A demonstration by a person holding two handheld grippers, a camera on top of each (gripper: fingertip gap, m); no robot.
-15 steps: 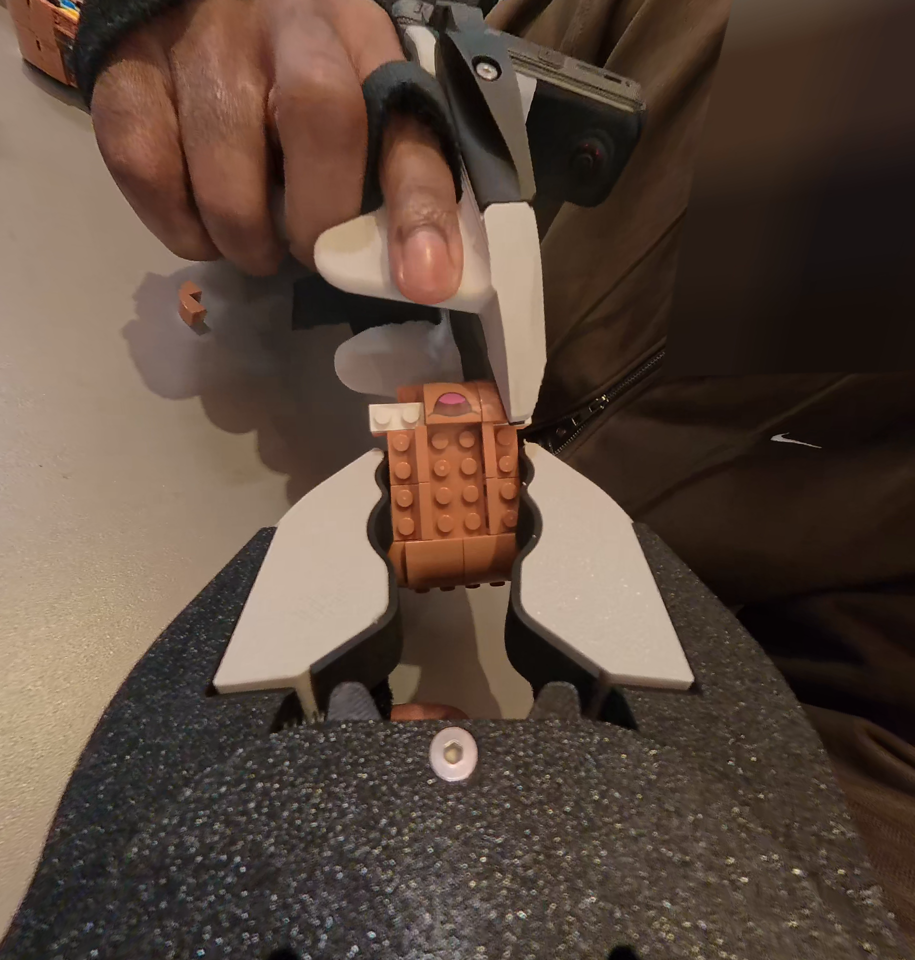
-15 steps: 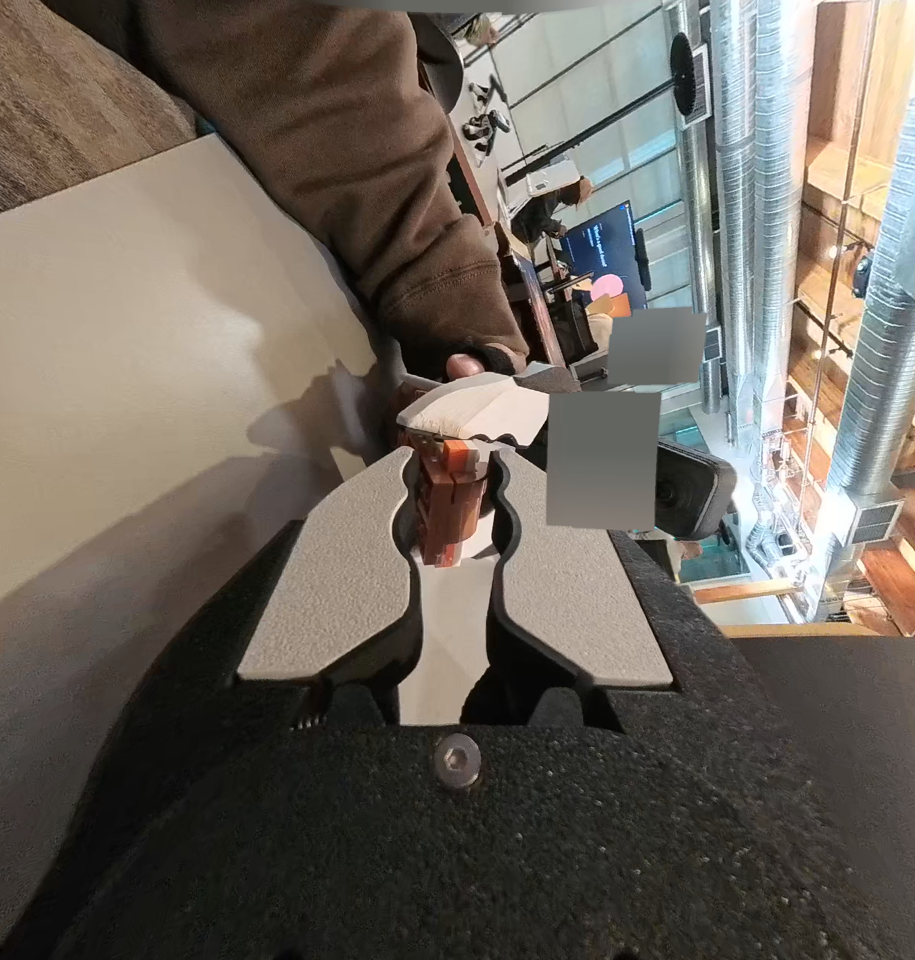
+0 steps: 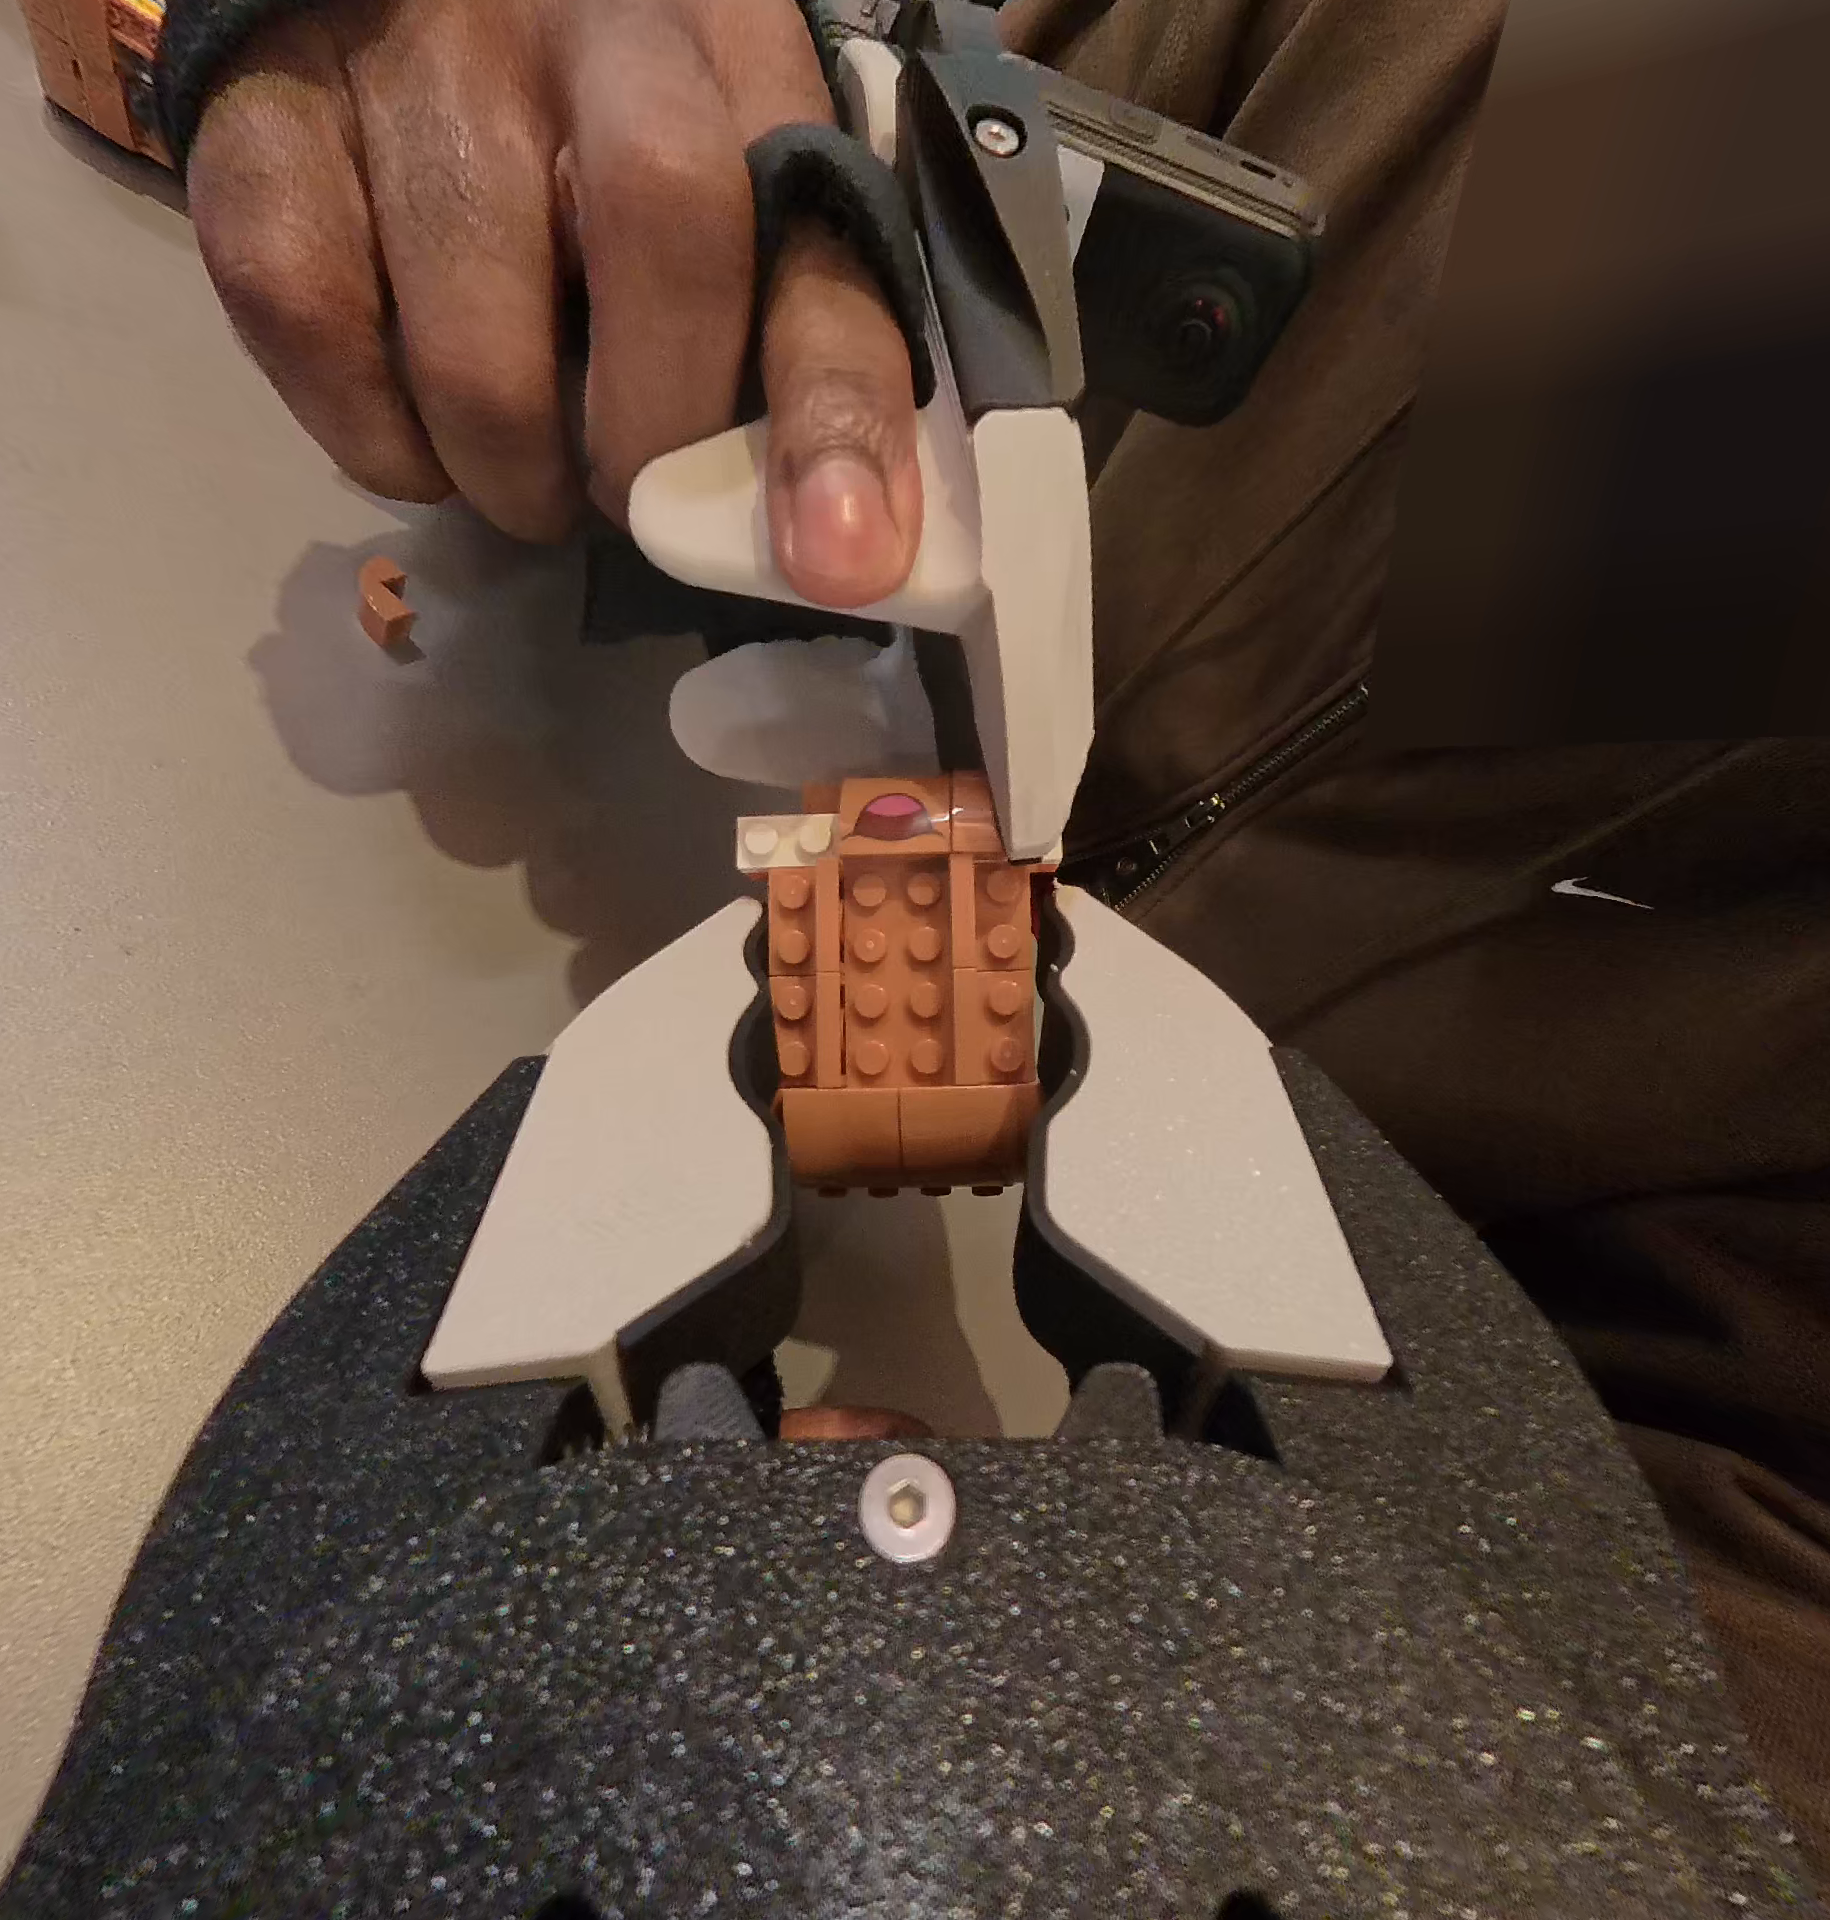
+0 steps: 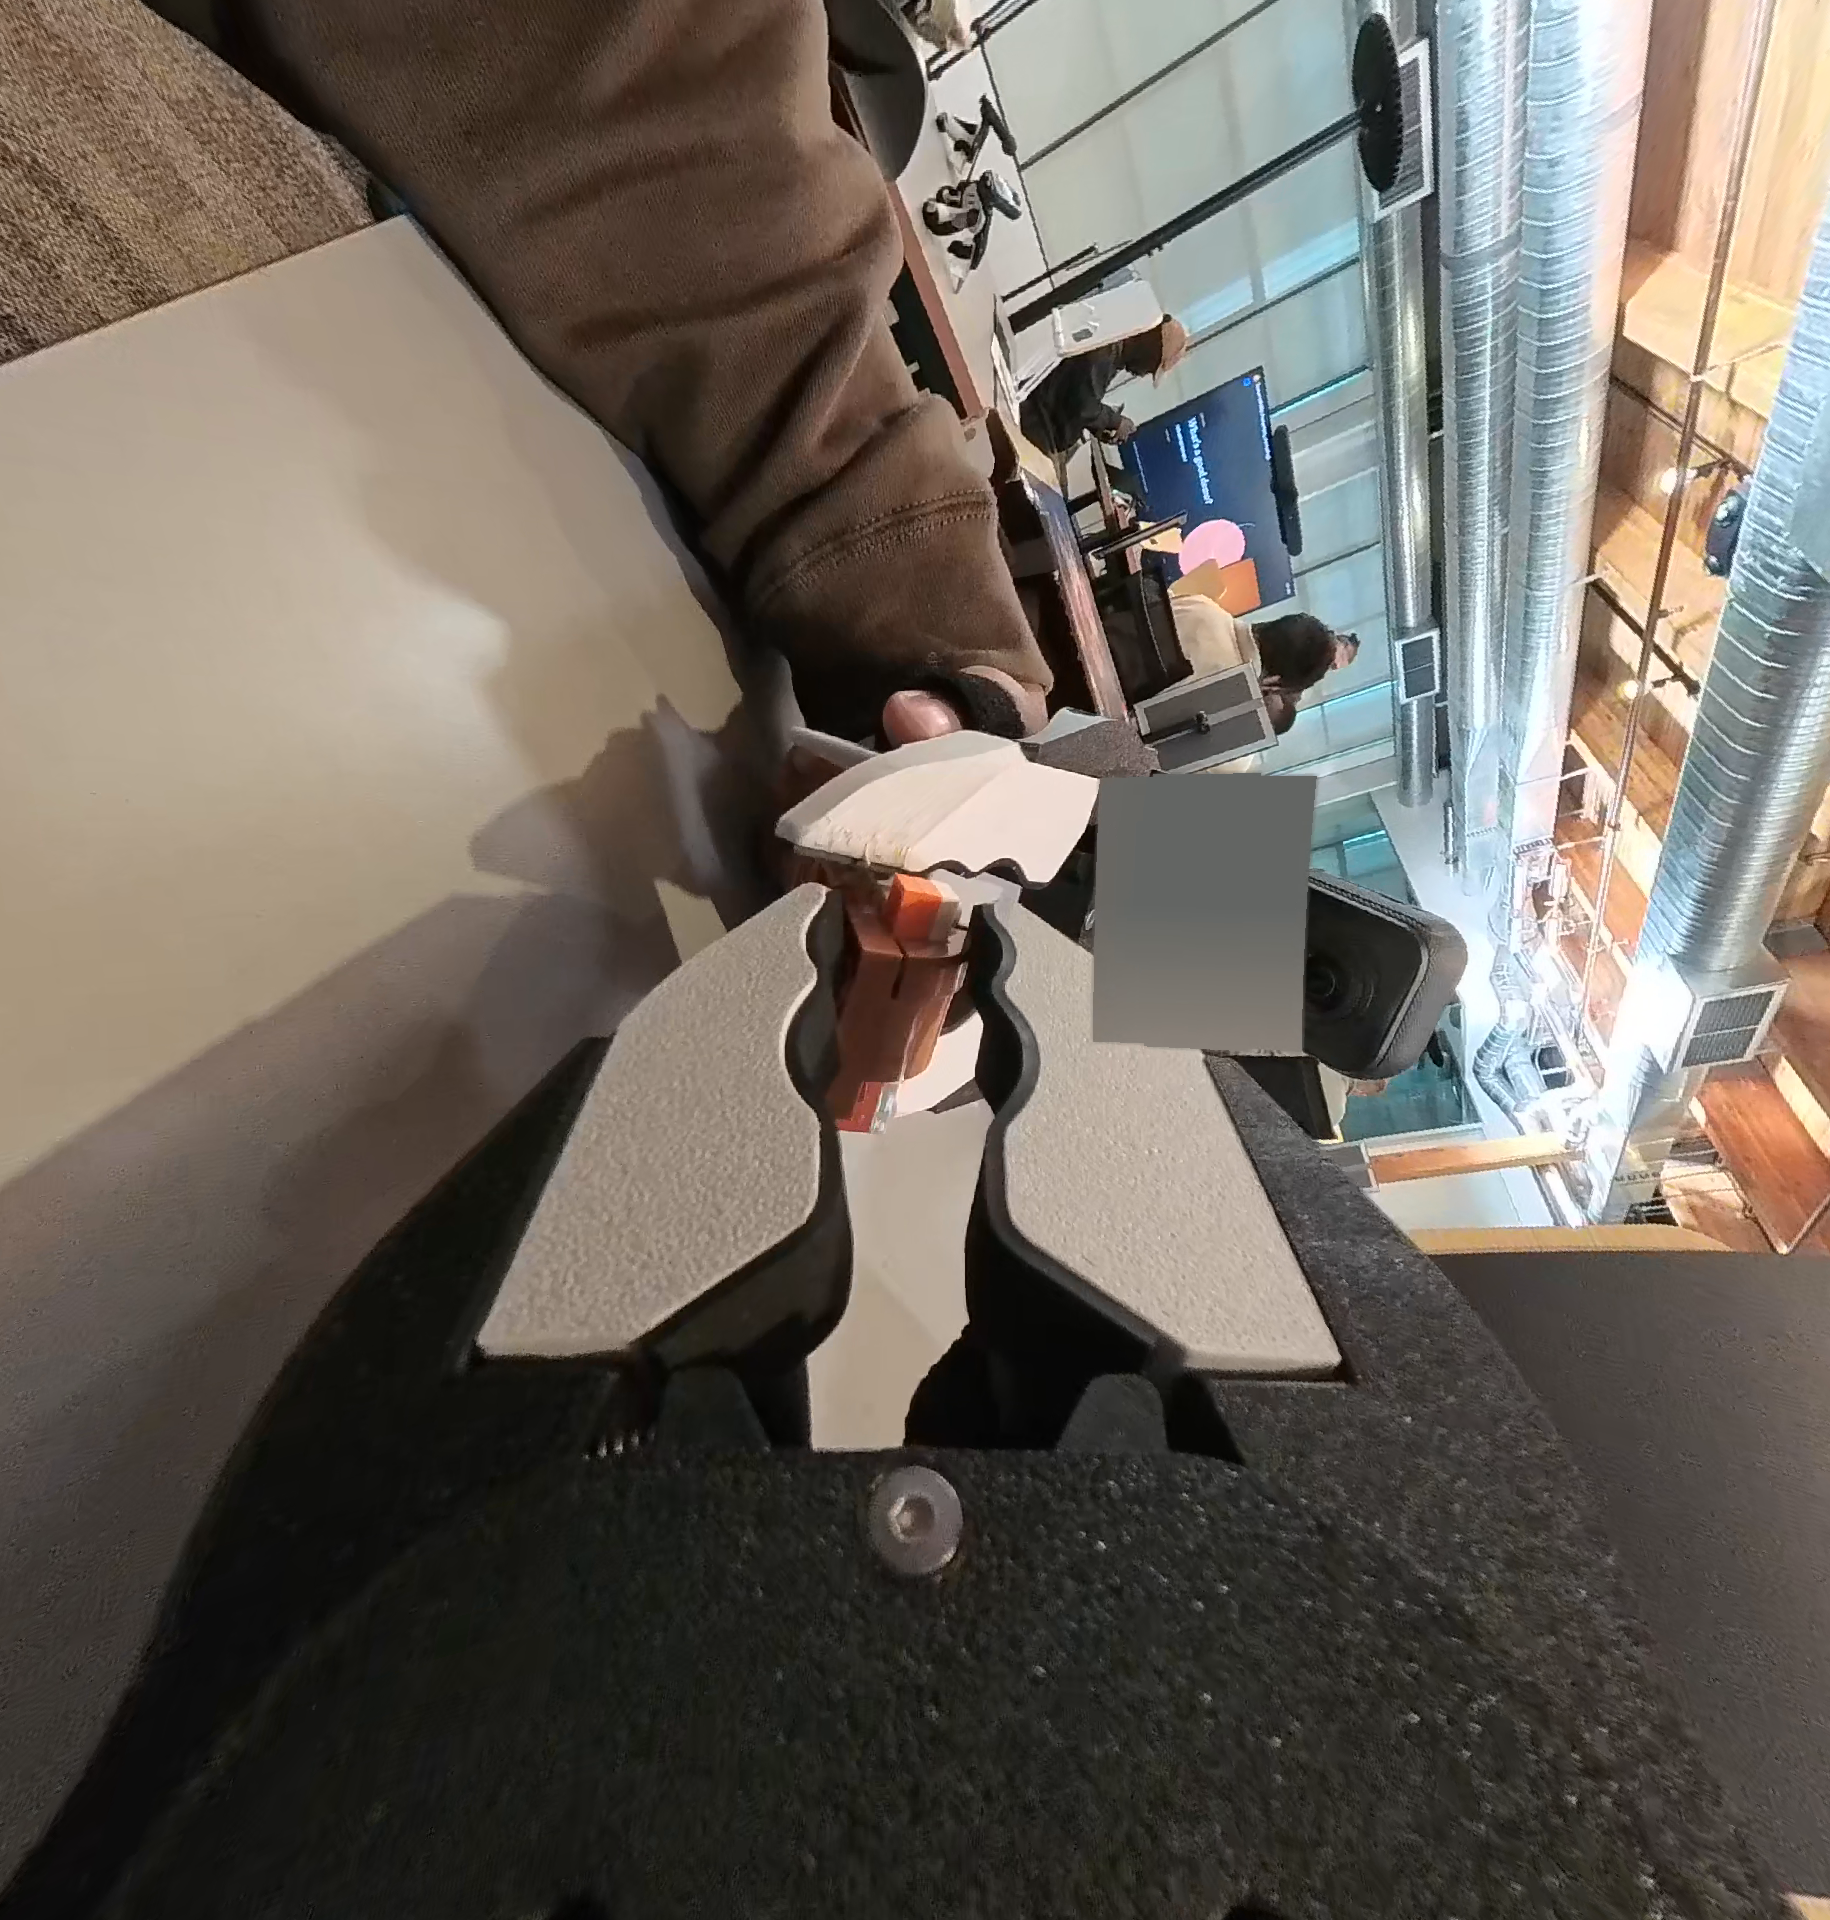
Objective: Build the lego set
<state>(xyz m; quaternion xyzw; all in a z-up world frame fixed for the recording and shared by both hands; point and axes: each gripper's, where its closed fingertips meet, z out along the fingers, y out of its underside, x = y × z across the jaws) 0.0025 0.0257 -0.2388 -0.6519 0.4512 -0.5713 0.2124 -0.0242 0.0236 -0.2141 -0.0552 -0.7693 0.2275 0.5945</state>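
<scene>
Beige tabletop is spreading out behind both tools as we are clamping the brown brick model (image 3: 906, 997) between the fingers of our left gripper (image 3: 906, 935), studs facing us. Since half a second ago hardly anything is shifting: our right gripper (image 4: 906, 971) is still closing around the model's far end, one finger pressing beside the white plate (image 3: 781, 840). We are judging that a piece is being seated, not released. One loose brown piece (image 3: 386, 620) is lying farther out, left of the fingers

A white logo mark (image 3: 1600, 891) sits on the dark garment (image 3: 1513, 987).
</scene>
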